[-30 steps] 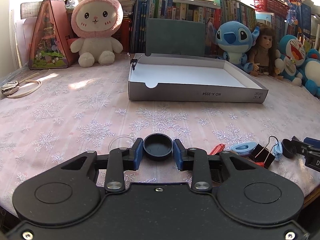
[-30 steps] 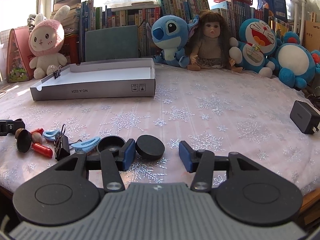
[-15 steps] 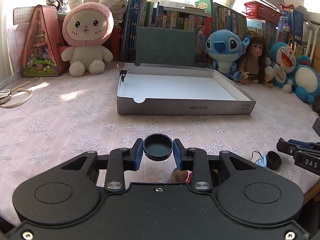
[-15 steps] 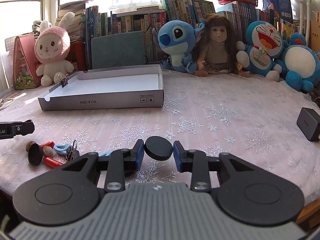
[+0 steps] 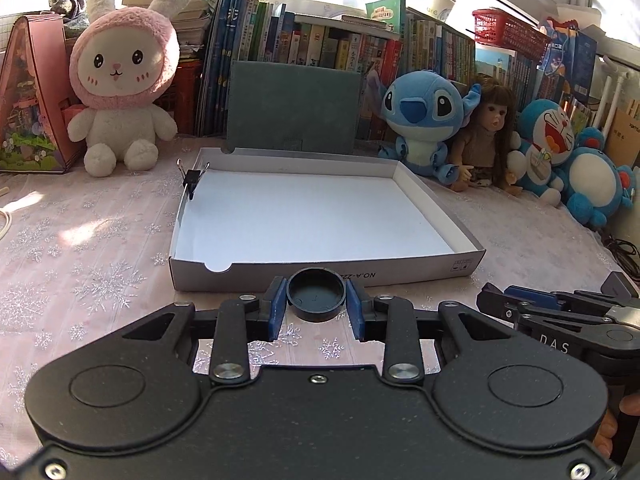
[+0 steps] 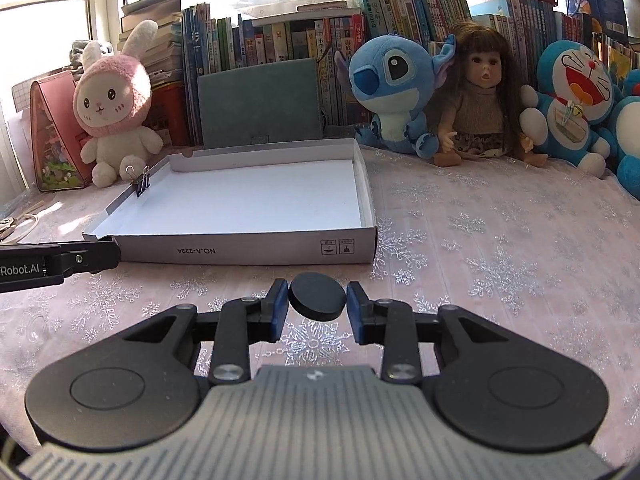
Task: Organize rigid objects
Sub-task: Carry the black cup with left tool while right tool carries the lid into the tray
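Box: shallow grey cardboard tray (image 5: pixel 400 272), white inside, open on the snowflake-patterned surface (image 5: pixel 80 248); nothing lying on its floor.
Box rim: one black binder clip (image 5: pixel 192 179) clamped on the left wall near the far corner.
Box print: "NO.A-222A" on the near wall, upside down, with small handling symbols toward the right corner.
Left gripper (image 5: pixel 316 306): closed on a black round cap (image 5: pixel 316 294), hollow side up, held just before the box's near wall, above the surface.
Right gripper (image 6: pixel 317 306): jaws just closed; clamped on a flat black disc (image 6: pixel 317 297), tilted, held above the surface near the box's front right part.
Gripper writing: "Robot.AI" on the left tool's side in the right wrist view; "DAS" on the right tool's side in the left wrist view.
Behind the box: green folder (image 5: pixel 292 112), upright against a row of books; spine titles too small to read.
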A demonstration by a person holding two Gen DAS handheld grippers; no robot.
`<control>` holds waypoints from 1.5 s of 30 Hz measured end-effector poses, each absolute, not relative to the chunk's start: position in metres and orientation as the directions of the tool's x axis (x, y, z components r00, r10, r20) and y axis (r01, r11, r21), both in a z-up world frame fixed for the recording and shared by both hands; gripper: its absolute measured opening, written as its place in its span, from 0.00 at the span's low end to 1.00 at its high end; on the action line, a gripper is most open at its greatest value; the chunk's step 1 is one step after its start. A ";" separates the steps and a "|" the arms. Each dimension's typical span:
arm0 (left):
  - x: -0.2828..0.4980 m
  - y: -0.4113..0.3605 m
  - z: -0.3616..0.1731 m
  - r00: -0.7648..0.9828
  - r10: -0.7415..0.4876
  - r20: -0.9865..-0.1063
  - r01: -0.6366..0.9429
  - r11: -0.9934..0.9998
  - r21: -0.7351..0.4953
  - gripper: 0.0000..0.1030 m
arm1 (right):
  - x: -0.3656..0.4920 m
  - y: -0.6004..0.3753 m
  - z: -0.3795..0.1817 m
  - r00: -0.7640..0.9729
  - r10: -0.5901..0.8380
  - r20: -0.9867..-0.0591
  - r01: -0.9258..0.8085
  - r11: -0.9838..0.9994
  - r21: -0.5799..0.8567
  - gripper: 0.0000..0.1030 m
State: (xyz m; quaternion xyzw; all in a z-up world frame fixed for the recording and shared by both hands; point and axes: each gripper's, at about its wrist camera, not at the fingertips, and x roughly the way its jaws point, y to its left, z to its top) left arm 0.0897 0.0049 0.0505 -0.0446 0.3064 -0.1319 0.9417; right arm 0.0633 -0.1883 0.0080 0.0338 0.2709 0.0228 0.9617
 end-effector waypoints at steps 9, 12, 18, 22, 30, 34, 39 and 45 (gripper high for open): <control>0.155 -0.005 0.065 0.732 -0.297 -0.614 0.232 0.955 -0.185 0.29 | 0.118 -0.185 0.025 0.813 0.092 -0.575 -0.068 0.996 0.063 0.36; 0.185 -0.006 0.065 0.683 -0.325 -0.654 0.230 0.946 -0.229 0.29 | 0.144 -0.185 0.032 0.782 0.124 -0.611 -0.091 0.992 0.085 0.36; 0.242 -0.003 0.051 0.610 -0.333 -0.719 0.164 0.941 -0.297 0.29 | 0.196 -0.182 0.039 0.707 0.180 -0.684 -0.108 0.983 0.147 0.36; 0.267 0.000 0.039 0.582 -0.340 -0.739 0.137 0.936 -0.323 0.29 | 0.224 -0.179 0.033 0.672 0.183 -0.717 -0.085 0.982 0.172 0.36; 0.275 -0.006 0.025 0.573 -0.333 -0.748 0.165 0.942 -0.293 0.29 | 0.244 -0.165 0.021 0.642 0.161 -0.749 -0.078 0.986 0.145 0.36; 0.274 -0.011 0.023 0.577 -0.324 -0.749 0.180 0.946 -0.270 0.29 | 0.248 -0.162 0.019 0.640 0.156 -0.752 -0.071 0.987 0.144 0.36; 0.276 -0.012 0.019 0.575 -0.325 -0.751 0.184 0.946 -0.268 0.29 | 0.251 -0.159 0.017 0.638 0.149 -0.755 -0.071 0.988 0.135 0.37; 0.274 -0.017 0.018 0.585 -0.315 -0.748 0.202 0.949 -0.241 0.29 | 0.251 -0.158 0.014 0.636 0.141 -0.758 -0.074 0.990 0.121 0.37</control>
